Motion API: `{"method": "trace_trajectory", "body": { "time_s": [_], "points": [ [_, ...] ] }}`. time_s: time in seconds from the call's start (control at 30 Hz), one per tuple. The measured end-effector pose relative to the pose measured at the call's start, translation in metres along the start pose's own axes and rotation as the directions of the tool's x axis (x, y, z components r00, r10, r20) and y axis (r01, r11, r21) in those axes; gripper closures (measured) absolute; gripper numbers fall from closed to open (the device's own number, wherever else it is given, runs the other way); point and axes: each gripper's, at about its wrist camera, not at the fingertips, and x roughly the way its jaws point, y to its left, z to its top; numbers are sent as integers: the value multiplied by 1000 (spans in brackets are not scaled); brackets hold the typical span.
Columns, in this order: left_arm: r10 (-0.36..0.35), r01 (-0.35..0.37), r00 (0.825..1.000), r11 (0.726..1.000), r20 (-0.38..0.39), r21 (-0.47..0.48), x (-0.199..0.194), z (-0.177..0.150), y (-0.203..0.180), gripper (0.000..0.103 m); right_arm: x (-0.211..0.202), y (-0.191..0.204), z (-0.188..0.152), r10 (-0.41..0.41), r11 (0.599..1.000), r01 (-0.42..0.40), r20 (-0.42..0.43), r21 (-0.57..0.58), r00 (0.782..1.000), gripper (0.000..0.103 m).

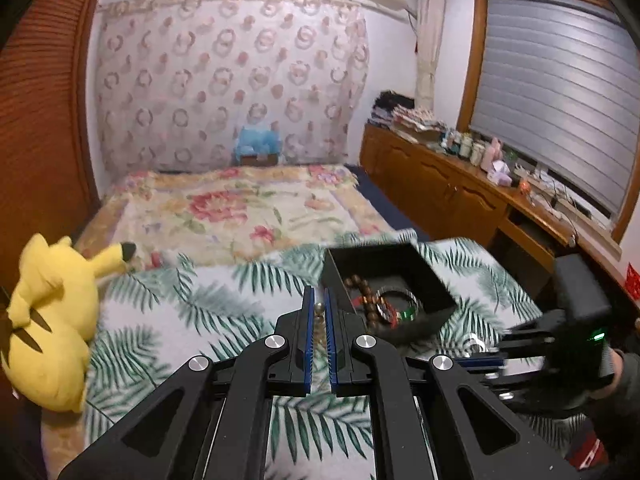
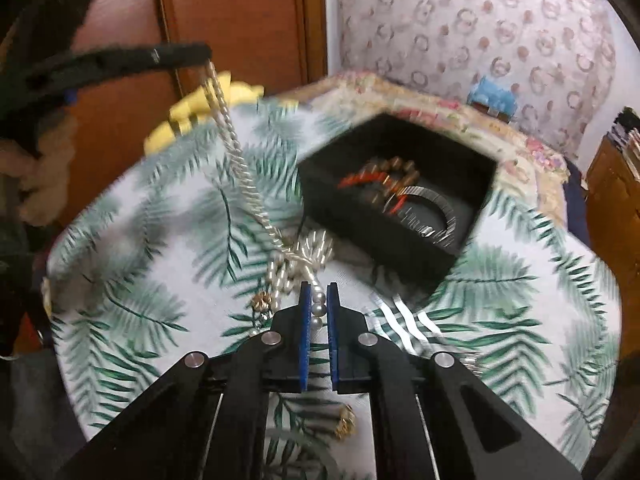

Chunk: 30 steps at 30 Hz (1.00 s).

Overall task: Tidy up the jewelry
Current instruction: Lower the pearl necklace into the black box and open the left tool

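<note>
At far left a yellow plush toy (image 1: 48, 320) lies on the palm-leaf cloth (image 1: 168, 320). The left gripper (image 1: 319, 312) is nearly closed, pinching one end of a pearl necklace (image 2: 298, 258), which hangs down to a bunched heap on the cloth. The right gripper (image 2: 319, 304) clamps the necklace's other end. Right of them, the black box (image 2: 472, 216) holds bead bracelets (image 2: 384, 180) and a silver bangle (image 2: 440, 216).

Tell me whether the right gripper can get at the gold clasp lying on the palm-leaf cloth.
Probably not yet. The right gripper is shut on the pearl necklace, whose other end the left gripper holds. The gold clasp lies uncovered below it.
</note>
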Motion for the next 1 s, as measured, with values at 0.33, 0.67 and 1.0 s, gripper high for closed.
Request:
{"method": "trace_trajectory", "body": {
  "time_s": [0.33,0.67,1.0],
  "points": [
    [-18,13,995,999,102,51,-25,40,-22,99,-103,-19,32,-48,999,43,220,29,974,95],
    [-50,44,997,995,67,91,-13,41,-43,99,-157,-33,57,-85,996,78,345,35,935,95],
    [-99,93,994,987,41,129,0,45,-61,99,-179,-56,88,-111,994,100,400,50,910,95]
  ]
}}
